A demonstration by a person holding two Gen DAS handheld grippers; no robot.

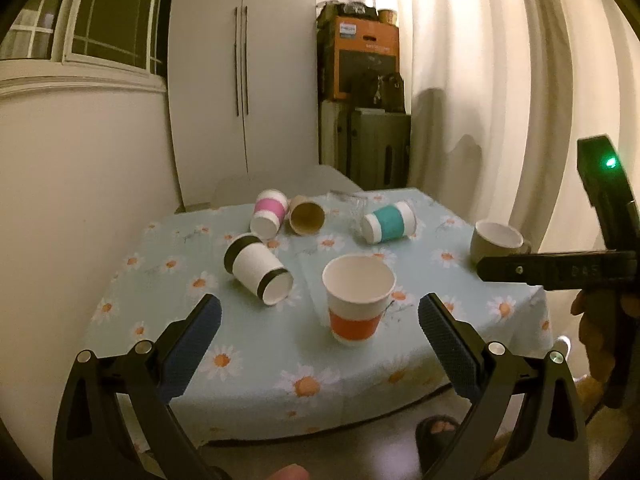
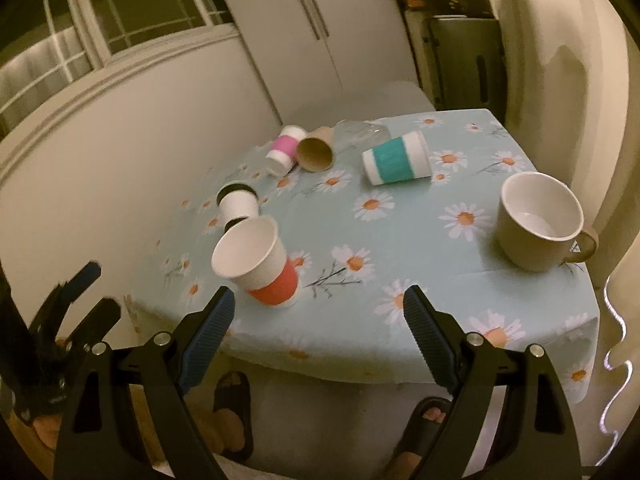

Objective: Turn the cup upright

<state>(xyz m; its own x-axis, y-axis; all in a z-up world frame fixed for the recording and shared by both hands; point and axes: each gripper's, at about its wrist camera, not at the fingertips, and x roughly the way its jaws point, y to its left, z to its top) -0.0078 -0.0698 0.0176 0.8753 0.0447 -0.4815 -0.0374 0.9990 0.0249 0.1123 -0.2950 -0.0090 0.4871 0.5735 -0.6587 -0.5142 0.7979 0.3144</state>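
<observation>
An orange-banded paper cup (image 1: 357,300) (image 2: 260,262) stands upright near the table's front edge. A black-banded cup (image 1: 258,268) (image 2: 238,204), a pink-banded cup (image 1: 269,213) (image 2: 285,148), a brown cup (image 1: 306,214) (image 2: 316,152), a clear glass (image 1: 350,205) (image 2: 362,134) and a teal-banded cup (image 1: 389,222) (image 2: 397,157) lie on their sides. My left gripper (image 1: 320,322) is open and empty, just in front of the orange cup. My right gripper (image 2: 318,312) is open and empty above the front edge; it shows from the side in the left wrist view (image 1: 560,268).
A beige mug (image 1: 496,242) (image 2: 538,220) stands upright at the right of the daisy tablecloth (image 1: 248,360) (image 2: 420,220). A wall and cupboard stand behind, a curtain (image 1: 500,80) to the right. Sandalled feet (image 2: 424,424) are under the front edge.
</observation>
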